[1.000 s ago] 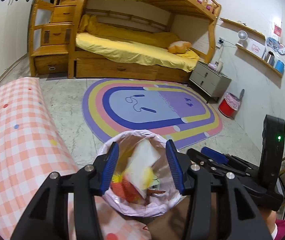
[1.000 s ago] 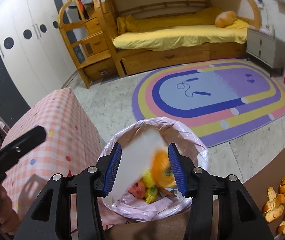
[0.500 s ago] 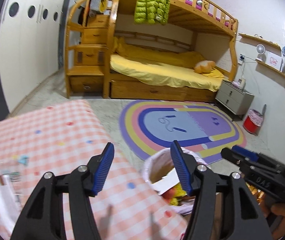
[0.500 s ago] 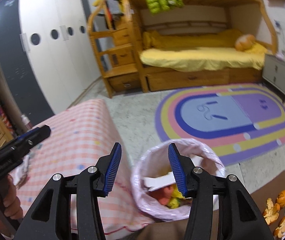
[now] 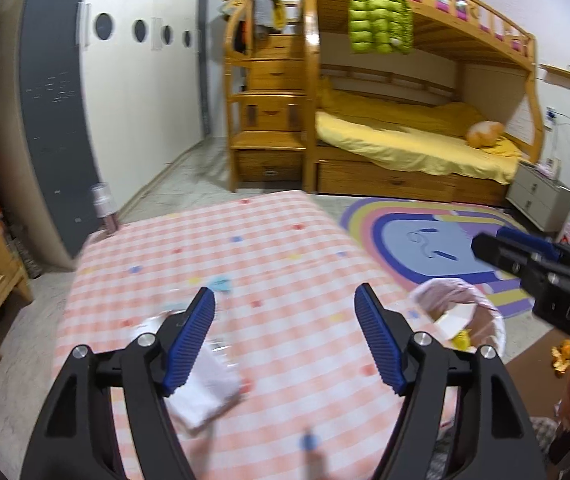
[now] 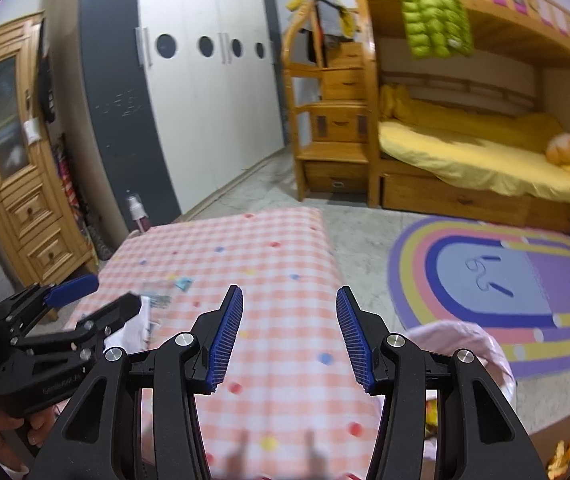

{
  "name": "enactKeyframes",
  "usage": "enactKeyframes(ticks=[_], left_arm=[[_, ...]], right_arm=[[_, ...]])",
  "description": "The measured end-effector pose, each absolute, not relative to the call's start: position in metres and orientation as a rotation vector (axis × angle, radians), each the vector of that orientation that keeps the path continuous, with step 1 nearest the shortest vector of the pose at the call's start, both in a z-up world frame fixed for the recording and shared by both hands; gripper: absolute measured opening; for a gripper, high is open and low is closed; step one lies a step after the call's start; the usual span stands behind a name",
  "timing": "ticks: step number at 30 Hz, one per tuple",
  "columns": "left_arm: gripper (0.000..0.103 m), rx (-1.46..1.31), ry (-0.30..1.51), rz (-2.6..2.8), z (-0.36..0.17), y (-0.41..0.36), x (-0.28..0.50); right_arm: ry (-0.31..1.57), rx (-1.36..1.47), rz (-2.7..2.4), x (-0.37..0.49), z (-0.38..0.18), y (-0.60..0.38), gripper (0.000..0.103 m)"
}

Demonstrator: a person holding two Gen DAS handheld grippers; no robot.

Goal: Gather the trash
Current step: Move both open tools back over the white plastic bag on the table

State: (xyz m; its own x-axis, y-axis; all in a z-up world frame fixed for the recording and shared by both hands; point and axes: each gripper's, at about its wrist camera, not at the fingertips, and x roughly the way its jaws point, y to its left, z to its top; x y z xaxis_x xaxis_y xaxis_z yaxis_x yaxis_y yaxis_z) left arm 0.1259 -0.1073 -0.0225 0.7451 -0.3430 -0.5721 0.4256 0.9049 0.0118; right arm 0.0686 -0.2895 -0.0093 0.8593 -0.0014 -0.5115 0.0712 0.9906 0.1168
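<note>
Both grippers were observed above the checked table (image 5: 285, 280), which serves as the landmark here. The left gripper (image 5: 285, 344) was held with its jaws wide apart and nothing between them; the right gripper (image 6: 289, 336) was likewise spread and empty.

Trash was noted on the left part of the table: a crumpled white paper (image 5: 205, 392) lay on the cloth just under the left gripper's left finger, and small blurred scraps (image 5: 219, 283) lay farther in on the cloth — too smeared to identify. In the right wrist view the same paper (image 6: 139, 326) was seen just beyond the tips of the left gripper, apparently not touched, though the blur prevents certainty.

The bin with the pink liner (image 5: 461, 312) stood on the floor just off the table's right edge, with white and yellow rubbish already visible inside. Orange peel (image 6: 569, 452) was seen on a brown surface beyond the bin, away from the table.

Step judged in hand: approach to the next piece, most likely the white paper, by the left gripper. The next move would call for lowering the open jaws so that the paper sits between the pads, then closing gently — crumpled paper is light and compliant, and may slide on the cloth if nudged.
</note>
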Motion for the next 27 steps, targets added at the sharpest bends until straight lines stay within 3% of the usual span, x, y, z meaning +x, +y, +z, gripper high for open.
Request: enactKeyframes(ticks=[11,17,27], left_arm=[[0.078,0.169,0.623,-0.268,-0.031,-0.049,0.147],[0.085,0.181,0.67,-0.243,-0.048,-0.039,0.156],[0.091,0.048,0.71,-0.151,-0.05,0.0,0.174]], right_arm=[[0.463,0.094,0.061,0.118,-0.008,-0.24,0.051],[0.534,0.102,0.002,0.13,-0.039,-0.242,0.051],[0.546,0.132,-0.045,0.122,-0.041,-0.267,0.053]])
